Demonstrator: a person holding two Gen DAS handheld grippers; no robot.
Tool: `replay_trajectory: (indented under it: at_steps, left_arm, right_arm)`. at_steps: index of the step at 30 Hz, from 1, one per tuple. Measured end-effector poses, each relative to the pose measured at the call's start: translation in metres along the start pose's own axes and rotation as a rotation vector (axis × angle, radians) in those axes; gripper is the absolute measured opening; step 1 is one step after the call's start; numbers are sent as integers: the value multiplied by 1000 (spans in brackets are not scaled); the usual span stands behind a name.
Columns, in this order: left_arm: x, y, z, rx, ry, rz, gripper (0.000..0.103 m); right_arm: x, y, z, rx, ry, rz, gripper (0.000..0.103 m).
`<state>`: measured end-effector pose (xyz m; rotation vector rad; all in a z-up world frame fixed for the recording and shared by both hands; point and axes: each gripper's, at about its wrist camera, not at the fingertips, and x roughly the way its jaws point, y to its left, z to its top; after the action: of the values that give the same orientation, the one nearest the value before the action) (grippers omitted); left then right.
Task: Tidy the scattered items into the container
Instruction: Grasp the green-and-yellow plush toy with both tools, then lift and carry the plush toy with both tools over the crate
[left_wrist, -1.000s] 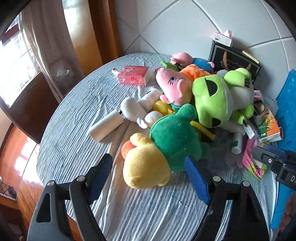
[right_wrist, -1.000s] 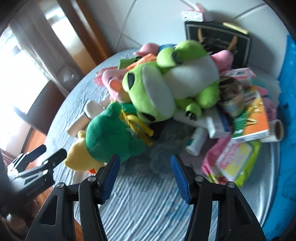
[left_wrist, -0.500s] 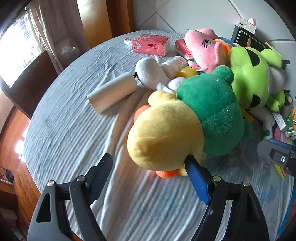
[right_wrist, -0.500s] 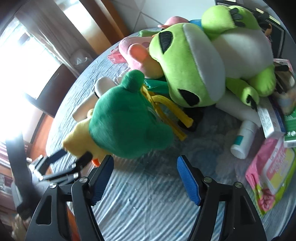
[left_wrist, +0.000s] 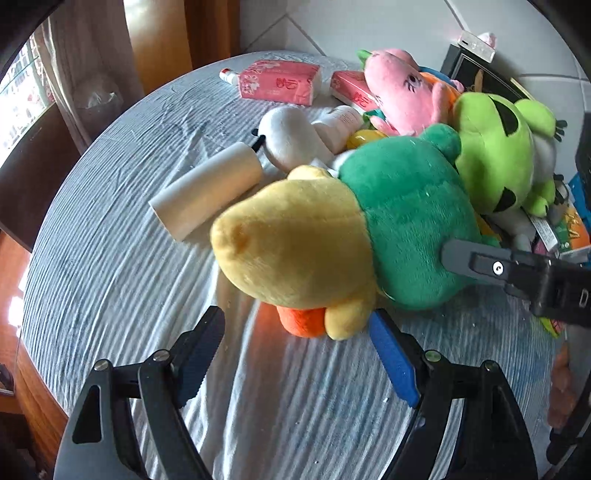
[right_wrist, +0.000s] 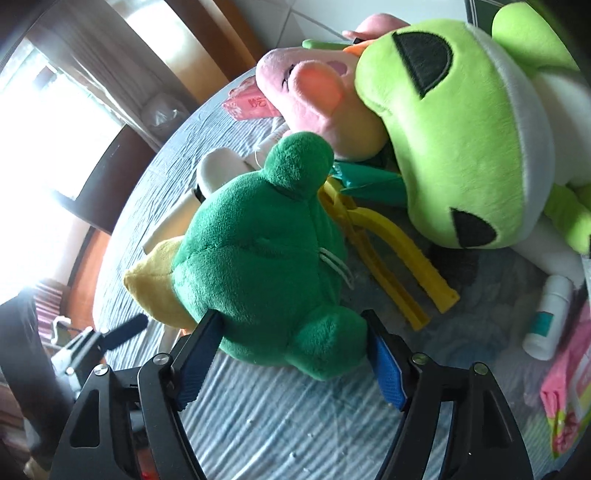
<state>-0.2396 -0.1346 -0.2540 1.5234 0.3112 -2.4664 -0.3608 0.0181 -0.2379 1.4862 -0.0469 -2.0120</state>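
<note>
A plush toy with a yellow head (left_wrist: 295, 240) and green body (right_wrist: 258, 258) lies on the striped grey tablecloth (left_wrist: 110, 240). My left gripper (left_wrist: 295, 332) is open just in front of the yellow head. The toy's orange beak (left_wrist: 299, 325) sits between its fingertips, and the left pad stands clear of it. My right gripper (right_wrist: 291, 332) straddles the green rear end, its jaws opening, with the plush filling the gap between the blue pads (right_wrist: 388, 365). One of its grey fingers (left_wrist: 480, 262) shows at the right of the left wrist view.
Behind the toy are piled a lime frog plush (right_wrist: 461, 129), a pink plush (left_wrist: 402, 92), a paper roll (left_wrist: 210, 188), pink tissue packs (left_wrist: 280, 81), yellow clips (right_wrist: 388, 254) and a white bottle (right_wrist: 550, 317). The round table's edge curves along the left.
Both grippers have come down and in towards the yellow and green plush. The right jaws have widened and now sit around its green body. The left jaws are as wide as before.
</note>
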Motion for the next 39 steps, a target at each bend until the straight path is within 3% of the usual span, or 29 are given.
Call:
replay_trajectory:
  at_steps: [7, 11, 15, 20, 28, 33, 39]
  left_arm:
    - [30, 1, 9, -12, 16, -6, 80]
    - [36, -6, 15, 57, -25, 20, 79]
    - [36, -3, 22, 69, -47, 25, 64]
    - [19, -6, 23, 96, -88, 20, 57]
    - [-41, -26, 42, 147, -215, 11, 57]
    - [-80, -57, 62, 206, -291, -33, 57]
    - [-129, -111, 84, 318, -389, -135, 57]
  right_arm:
    - [3, 14, 2, -86, -7, -31, 83]
    - [19, 25, 5, -132, -13, -54, 87]
    - [26, 27, 9, -109, -20, -21, 71]
    - [12, 32, 6, -110, -54, 6, 65]
    - [-49, 52, 13, -125, -179, 6, 65]
    - [-118, 45, 1, -104, -282, -54, 65]
    - [-198, 33, -6, -45, -417, -166, 65]
